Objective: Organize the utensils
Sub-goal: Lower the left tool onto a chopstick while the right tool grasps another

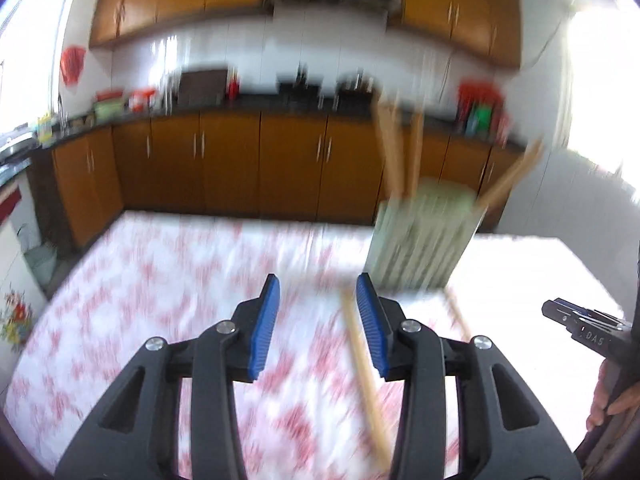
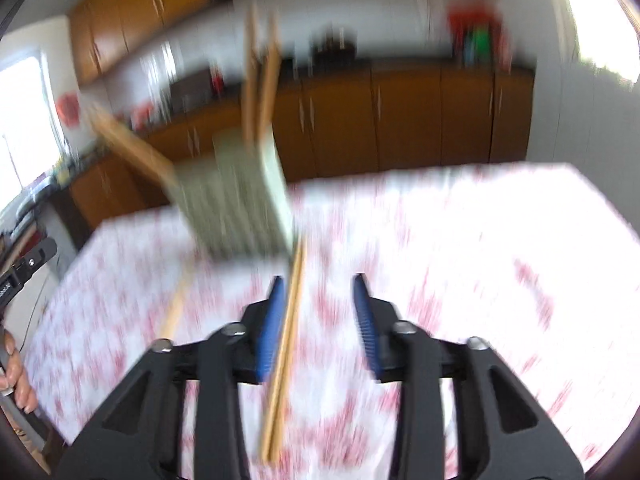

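Note:
A pale green slotted utensil holder (image 1: 420,236) stands on the table with several wooden chopsticks (image 1: 394,148) sticking up from it. It also shows in the right wrist view (image 2: 236,204). My left gripper (image 1: 318,292) is open and empty, just left of the holder. A loose chopstick (image 1: 366,384) lies on the cloth under its right finger, and another chopstick (image 1: 458,314) lies further right. My right gripper (image 2: 320,292) is open, above a pair of chopsticks (image 2: 286,352) lying on the cloth beside its left finger. A further chopstick (image 2: 176,304) lies to the left. Both views are blurred.
The table carries a white cloth with a red pattern (image 1: 160,300). Brown kitchen cabinets (image 1: 240,160) and a cluttered dark counter run behind it. The right gripper shows at the right edge of the left wrist view (image 1: 580,324).

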